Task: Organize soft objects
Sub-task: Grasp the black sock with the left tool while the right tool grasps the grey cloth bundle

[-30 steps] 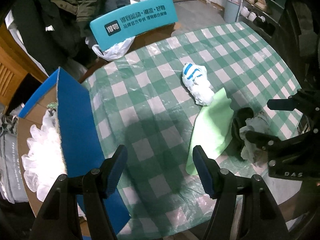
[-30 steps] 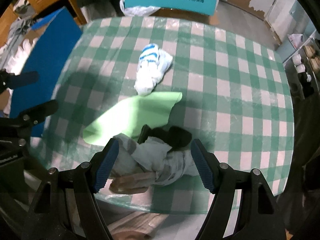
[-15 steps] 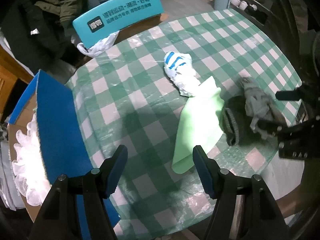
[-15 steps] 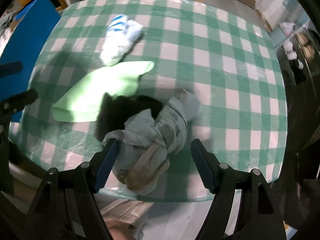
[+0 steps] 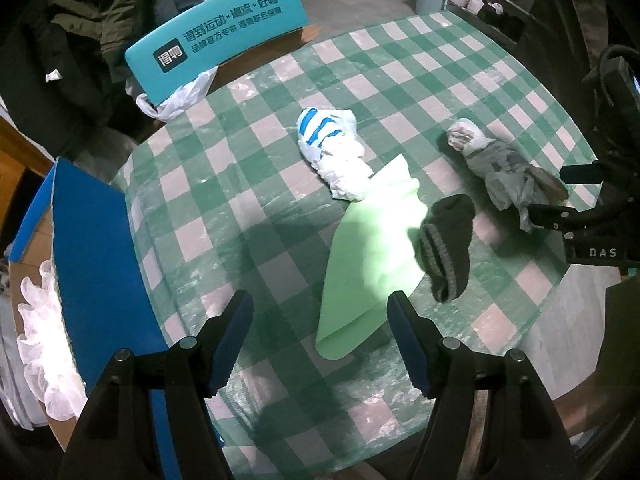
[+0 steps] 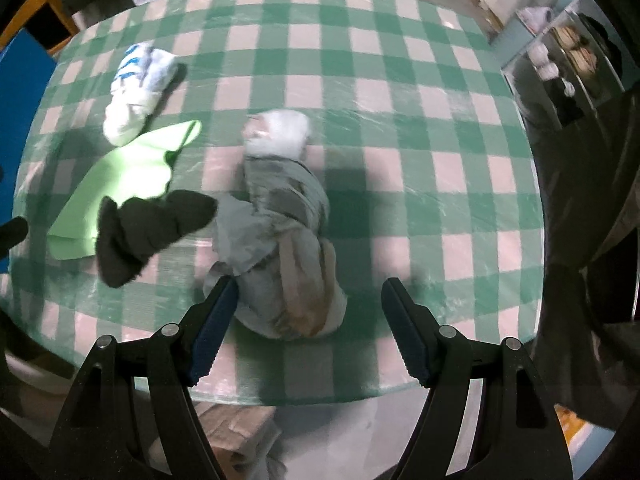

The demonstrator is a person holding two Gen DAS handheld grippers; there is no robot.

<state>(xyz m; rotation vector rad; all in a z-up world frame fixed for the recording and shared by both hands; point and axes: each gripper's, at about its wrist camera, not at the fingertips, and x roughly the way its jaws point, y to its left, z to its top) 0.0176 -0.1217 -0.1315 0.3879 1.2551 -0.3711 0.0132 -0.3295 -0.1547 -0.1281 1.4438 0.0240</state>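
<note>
A grey and white sock bundle [image 6: 280, 236] lies stretched on the green checked tablecloth [image 6: 400, 80]; it also shows in the left wrist view [image 5: 500, 168]. My right gripper [image 6: 308, 324] is open, its jaws on either side of the bundle's near end. A dark sock [image 6: 148, 232] lies to the left, partly on a light green cloth [image 6: 128, 176]. A white and blue striped sock bundle [image 6: 138, 88] lies further back. My left gripper [image 5: 320, 340] is open and empty above the table's near edge, just before the green cloth [image 5: 372, 248].
A blue box flap [image 5: 96, 264] with white plastic bags [image 5: 40, 340] stands left of the table. A teal chair back [image 5: 216, 40] with a plastic bag sits behind the table. Shoe shelves [image 5: 480, 0] stand at the far right.
The grey bundle has been pulled off the dark sock and now lies stretched out to the right of it. Both views have pulled back from the table.
</note>
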